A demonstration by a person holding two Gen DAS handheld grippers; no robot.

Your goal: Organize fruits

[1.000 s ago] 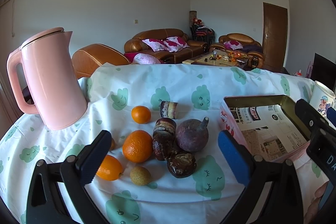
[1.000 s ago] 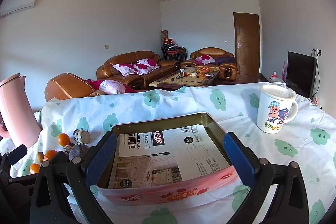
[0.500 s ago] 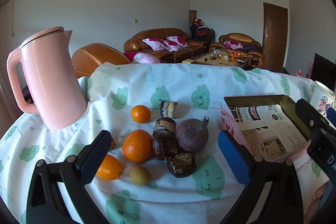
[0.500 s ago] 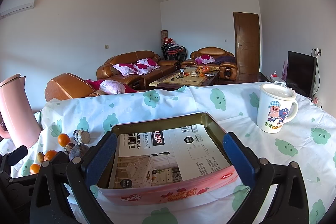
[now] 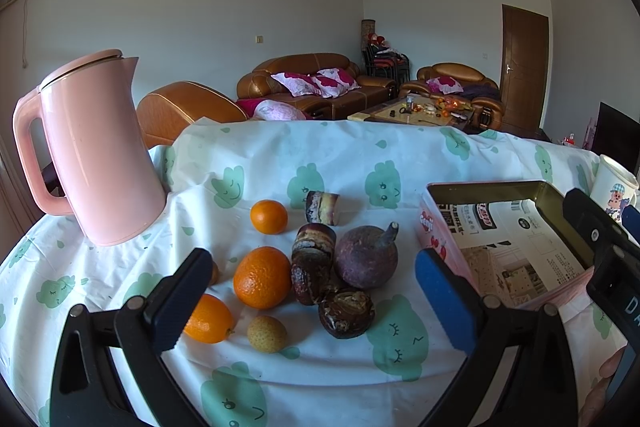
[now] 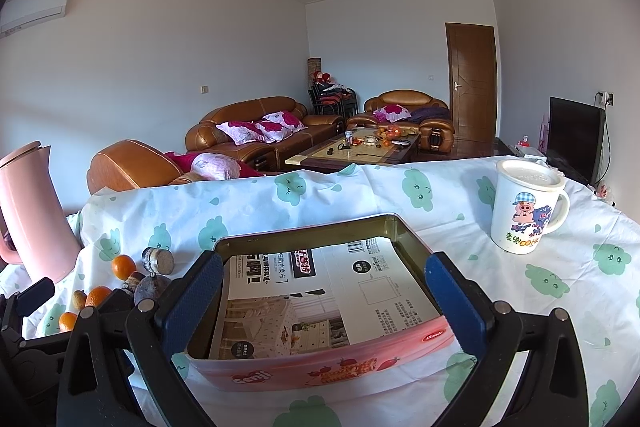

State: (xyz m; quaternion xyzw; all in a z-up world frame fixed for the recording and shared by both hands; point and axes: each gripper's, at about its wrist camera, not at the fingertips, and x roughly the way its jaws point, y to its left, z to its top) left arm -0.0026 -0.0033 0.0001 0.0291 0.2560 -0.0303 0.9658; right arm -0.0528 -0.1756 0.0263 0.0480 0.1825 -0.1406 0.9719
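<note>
Fruit lies in a loose group on the cloud-print tablecloth: a large orange [image 5: 262,277], a small orange [image 5: 269,216], a kumquat-like orange fruit [image 5: 208,319], a small yellow fruit [image 5: 266,333], a purple round fruit with a stem [image 5: 366,261], dark brown pieces [image 5: 346,313] and a cut sugarcane piece [image 5: 322,207]. My left gripper [image 5: 314,303] hovers open just in front of this group, holding nothing. A pink tin [image 6: 320,367] lined with printed paper sits to the right. My right gripper [image 6: 320,303] stands open at the tin's near edge, empty.
A pink kettle [image 5: 92,147] stands at the table's left. A white cartoon mug [image 6: 524,207] stands to the right of the tin. The right gripper's body [image 5: 600,247] shows at the left wrist view's right edge. Sofas and a coffee table lie beyond the table's far edge.
</note>
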